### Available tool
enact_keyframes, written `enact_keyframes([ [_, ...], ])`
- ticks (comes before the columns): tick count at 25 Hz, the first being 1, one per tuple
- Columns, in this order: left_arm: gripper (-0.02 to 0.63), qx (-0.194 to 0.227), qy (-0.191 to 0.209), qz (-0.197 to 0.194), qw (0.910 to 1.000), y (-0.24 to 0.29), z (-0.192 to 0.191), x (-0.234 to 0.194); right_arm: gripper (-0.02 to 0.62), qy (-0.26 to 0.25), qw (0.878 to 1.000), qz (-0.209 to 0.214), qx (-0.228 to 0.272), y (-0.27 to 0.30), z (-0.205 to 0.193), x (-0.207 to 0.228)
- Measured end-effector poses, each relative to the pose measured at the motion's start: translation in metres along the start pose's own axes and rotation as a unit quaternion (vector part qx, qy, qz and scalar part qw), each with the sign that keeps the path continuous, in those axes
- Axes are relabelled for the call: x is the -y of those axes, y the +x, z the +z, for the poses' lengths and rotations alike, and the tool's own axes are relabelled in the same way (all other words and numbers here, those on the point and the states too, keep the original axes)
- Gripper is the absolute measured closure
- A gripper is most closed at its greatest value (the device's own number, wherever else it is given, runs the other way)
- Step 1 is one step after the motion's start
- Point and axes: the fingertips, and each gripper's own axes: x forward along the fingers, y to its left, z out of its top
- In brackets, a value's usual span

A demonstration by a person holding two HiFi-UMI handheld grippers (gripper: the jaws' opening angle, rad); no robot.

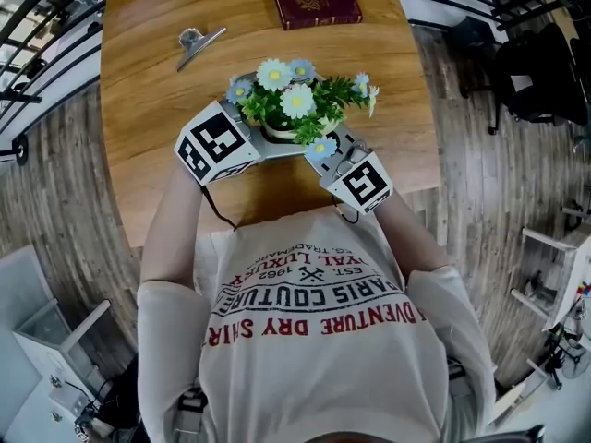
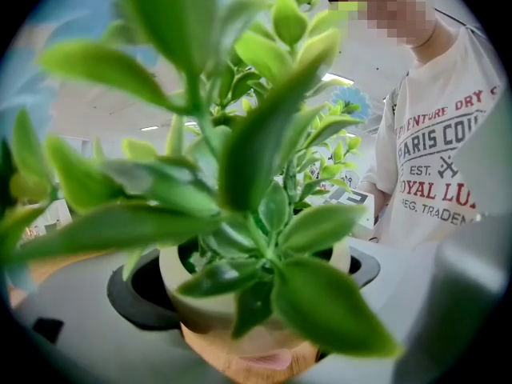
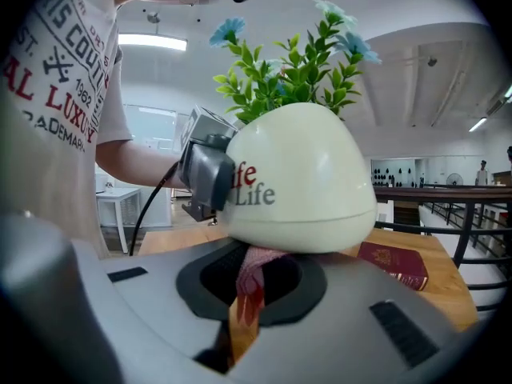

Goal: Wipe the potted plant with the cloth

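Potted plant (image 1: 294, 107): cream pot clamped by your left gripper (image 2: 256, 326). Cloth (image 3: 254, 272), red-checked: pinched in your right gripper (image 3: 248, 298), jaws nearly together, touching the pot's lower edge.

Pot (image 3: 304, 182) glossy, smooth; tbl (image 1: 148, 109) wood; cloth (image 3: 250, 278) woven.

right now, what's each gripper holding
Left gripper: jaws closed on the potted plant.
Right gripper: jaws closed on the cloth.
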Motion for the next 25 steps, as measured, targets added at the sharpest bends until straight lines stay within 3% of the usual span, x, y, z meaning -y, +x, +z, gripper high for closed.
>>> enact_keyframes([
  [10,0.064,-0.027,0.008,0.033,0.9991,-0.003,-0.023,-0.017,0.558,0.032,0.999,-0.001,-0.027,-0.008,-0.020,0.000],
  [21,0.064,-0.021,0.012,0.024,0.9994,0.005,-0.049,-0.009,0.558,0.050,0.995,-0.032,-0.075,-0.029,-0.054,0.029],
  [25,0.064,-0.012,0.042,0.048,0.9979,0.011,-0.053,-0.010,0.558,0.044,0.993,-0.056,-0.092,-0.038,-0.065,0.044],
])
